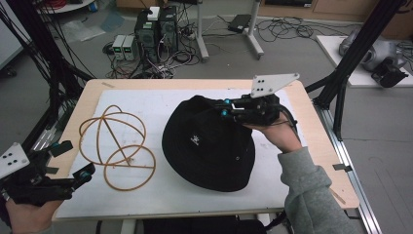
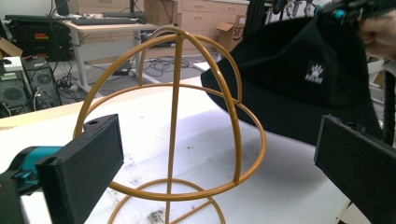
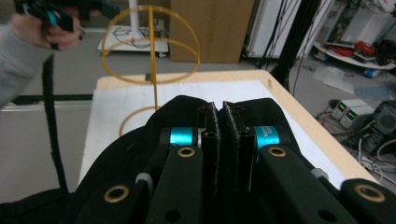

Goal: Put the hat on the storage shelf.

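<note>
A black bucket hat [image 1: 209, 146] with a small white logo lies right of centre on the white sheet, its far edge lifted. My right gripper [image 1: 225, 108] is shut on that edge, and in the right gripper view the pads [image 3: 223, 140] press together on the black fabric [image 3: 126, 154]. A golden wire dome stand [image 1: 117, 146] sits on the left half of the sheet. My left gripper [image 1: 73, 160] hovers at the front left corner, open, pointing at the stand [image 2: 175, 116]. Its jaws [image 2: 219, 168] stand wide apart with nothing between them. The hat [image 2: 289, 93] hangs beyond the stand.
The white sheet [image 1: 160, 97] covers a wooden table [image 1: 321, 146]. Black frame posts [image 1: 350, 58] rise at the right and left sides. Computers [image 1: 156, 29], power units and loose cables lie on the floor behind the table.
</note>
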`<state>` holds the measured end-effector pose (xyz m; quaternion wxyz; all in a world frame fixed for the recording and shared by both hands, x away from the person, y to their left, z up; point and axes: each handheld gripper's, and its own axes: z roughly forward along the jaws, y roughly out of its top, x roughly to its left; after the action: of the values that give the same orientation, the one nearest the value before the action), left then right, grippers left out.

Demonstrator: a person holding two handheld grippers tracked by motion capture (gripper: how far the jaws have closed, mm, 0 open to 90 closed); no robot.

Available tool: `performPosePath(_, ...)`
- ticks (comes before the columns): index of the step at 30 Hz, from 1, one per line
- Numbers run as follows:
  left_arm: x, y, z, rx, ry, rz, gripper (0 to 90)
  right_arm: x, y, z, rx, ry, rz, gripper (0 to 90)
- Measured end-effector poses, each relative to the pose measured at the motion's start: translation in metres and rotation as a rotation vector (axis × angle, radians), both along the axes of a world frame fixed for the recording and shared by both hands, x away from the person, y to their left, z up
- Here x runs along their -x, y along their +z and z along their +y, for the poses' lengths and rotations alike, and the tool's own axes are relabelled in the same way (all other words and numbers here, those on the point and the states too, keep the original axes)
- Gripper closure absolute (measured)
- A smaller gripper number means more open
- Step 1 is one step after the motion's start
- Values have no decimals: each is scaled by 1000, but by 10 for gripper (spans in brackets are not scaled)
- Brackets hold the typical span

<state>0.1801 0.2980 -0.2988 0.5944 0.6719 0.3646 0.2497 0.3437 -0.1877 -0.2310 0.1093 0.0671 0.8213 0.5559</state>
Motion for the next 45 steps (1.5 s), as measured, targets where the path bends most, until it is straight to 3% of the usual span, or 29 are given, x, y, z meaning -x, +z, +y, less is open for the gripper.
performPosePath(2,1,1,0,2,1,-2,17,0,5,-1,-5,0,-1,862)
performPosePath(7,3,3,1,3,0,-11,17,-1,34,-4,-4,-12,-24,861)
performPosePath(20,8,4,4,9,7,-15,17,2,73,-4,-5,-4,-42,862)
performPosePath(38,16,2,5,3,22,-17,17,0,97,1,-15,25,-67,861)
performPosePath(45,19,0,-2,-13,12,-8,17,1,108,20,-2,54,-85,861)
